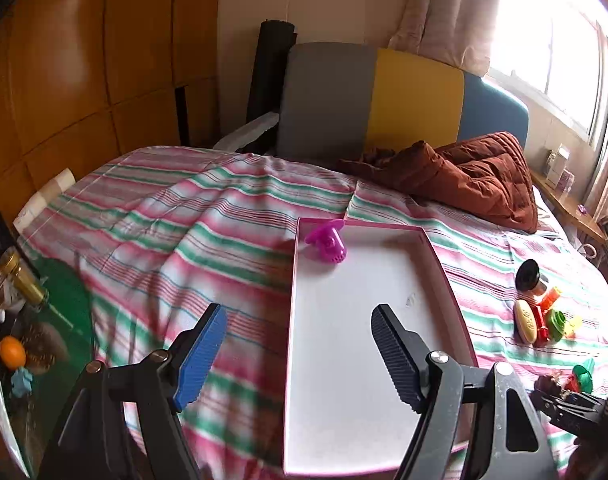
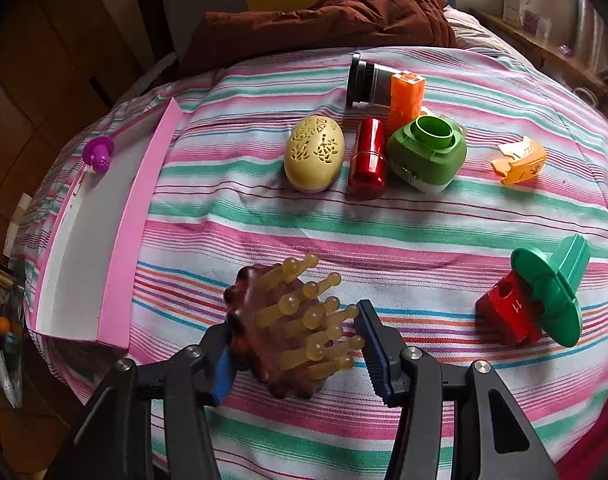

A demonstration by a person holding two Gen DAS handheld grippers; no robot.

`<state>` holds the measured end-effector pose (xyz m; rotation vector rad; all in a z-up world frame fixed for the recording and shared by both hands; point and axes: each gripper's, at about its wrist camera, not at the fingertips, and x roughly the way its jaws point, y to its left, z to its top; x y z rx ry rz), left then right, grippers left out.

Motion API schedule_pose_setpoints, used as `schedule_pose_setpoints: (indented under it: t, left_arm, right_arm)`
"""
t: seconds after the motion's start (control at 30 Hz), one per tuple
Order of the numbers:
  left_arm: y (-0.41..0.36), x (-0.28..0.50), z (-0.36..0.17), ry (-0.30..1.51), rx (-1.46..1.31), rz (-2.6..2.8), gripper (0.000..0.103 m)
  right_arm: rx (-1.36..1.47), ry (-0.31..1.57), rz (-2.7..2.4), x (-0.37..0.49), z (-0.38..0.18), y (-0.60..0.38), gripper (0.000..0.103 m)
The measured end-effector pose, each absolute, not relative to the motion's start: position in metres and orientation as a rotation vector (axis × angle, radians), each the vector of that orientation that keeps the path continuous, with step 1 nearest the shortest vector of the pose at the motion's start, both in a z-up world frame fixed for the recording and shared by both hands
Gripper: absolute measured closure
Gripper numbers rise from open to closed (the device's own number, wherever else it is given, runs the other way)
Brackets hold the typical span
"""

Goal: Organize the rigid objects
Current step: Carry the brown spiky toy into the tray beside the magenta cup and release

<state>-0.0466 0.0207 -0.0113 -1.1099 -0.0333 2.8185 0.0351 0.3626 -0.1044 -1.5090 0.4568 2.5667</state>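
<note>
My right gripper (image 2: 297,348) is shut on a brown massage brush (image 2: 287,320) with tan bristles, held just above the striped bedspread. Ahead lie a yellow egg-shaped case (image 2: 314,154), a red cylinder (image 2: 368,158), a green round piece (image 2: 428,152), an orange block (image 2: 406,98), a black-capped jar (image 2: 368,80), an orange scrap (image 2: 520,160) and a green-and-red toy (image 2: 540,304). The pink-rimmed white tray (image 2: 139,200) lies to the left with a magenta piece (image 2: 97,154) at its far end. My left gripper (image 1: 299,356) is open and empty over the tray's (image 1: 436,256) near left edge; the magenta piece (image 1: 328,242) sits at its far corner.
A brown quilt (image 1: 464,172) is bunched at the head of the bed. A grey, yellow and blue headboard (image 1: 384,96) stands behind. A cluttered glass side table (image 1: 19,344) with a bottle and an orange ball is at the left. A wooden sill (image 2: 544,48) runs along the right.
</note>
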Motion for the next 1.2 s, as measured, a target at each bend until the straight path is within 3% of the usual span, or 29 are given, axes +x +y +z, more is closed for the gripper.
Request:
schedule_pose_setpoints:
  t: [0.47,0.7,0.97,1.2]
  left_arm:
    - [0.018,-0.02,-0.019,0.02,-1.154,2.808,0.027]
    - [0.009,-0.017,-0.023,0.012,-1.169,2.811,0.027]
    - [-0.005,-0.019,-0.029,-0.025,-1.204,2.812,0.027]
    - [-0.025,-0.017,-0.033,-0.074,-1.227,2.844,0.027]
  right_arm:
    - [-1.454,0.394,2.569,0.035,-0.101,0.354,0.05]
    - [-1.385,0.359,2.647,0.026,-0.074,0.337,0.05]
    - [-1.364,0.343,2.849,-0.01,-0.035,0.285,0.05]
    - [-1.462,0.281,2.964,-0.066,-0.035,0.221,0.05]
